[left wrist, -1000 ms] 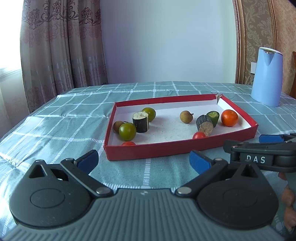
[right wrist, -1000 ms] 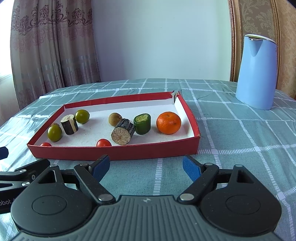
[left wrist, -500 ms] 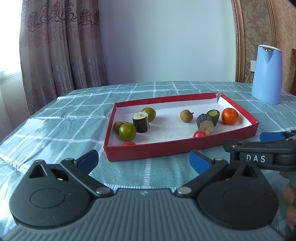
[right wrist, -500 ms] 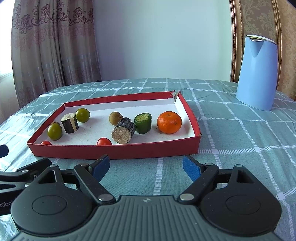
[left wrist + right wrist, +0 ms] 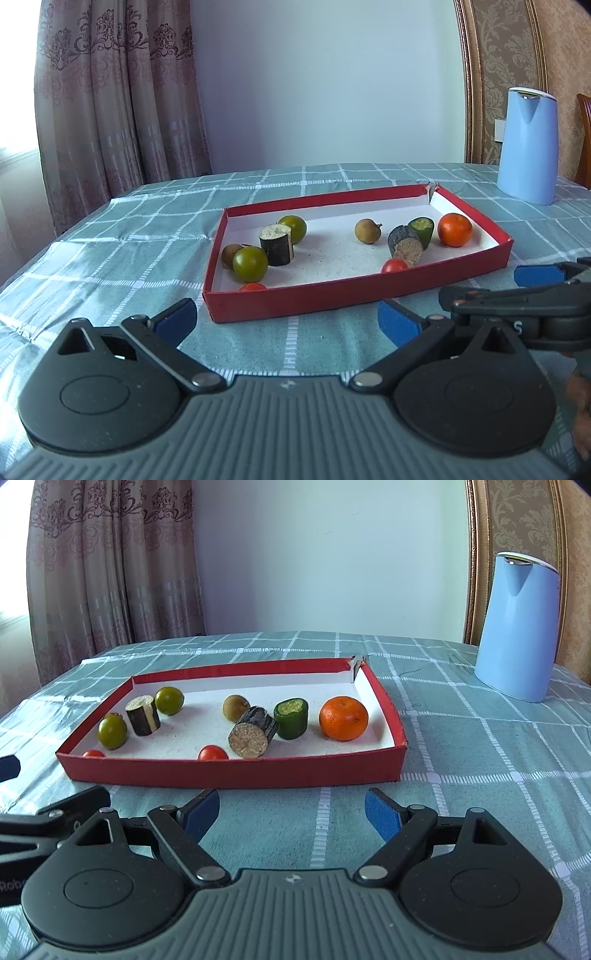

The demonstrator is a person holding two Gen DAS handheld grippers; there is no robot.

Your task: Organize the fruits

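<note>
right gripper [image 5: 535, 291], seen from the left wrist: a lone white "S" on its black body, the rest hidden | left gripper [image 5: 22, 834], seen from the right wrist: white letters "Robo" at the picture's left edge, cut off

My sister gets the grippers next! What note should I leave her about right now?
Left gripper: open, holding nothing, above the tablecloth in front of the red tray.
Right gripper: the same, open with nothing in it.
All in the tray: orange, two green fruits, two cherry tomatoes, brown longan, cut pieces.
Done: nothing picked up.
Left: all the sorting.
</note>
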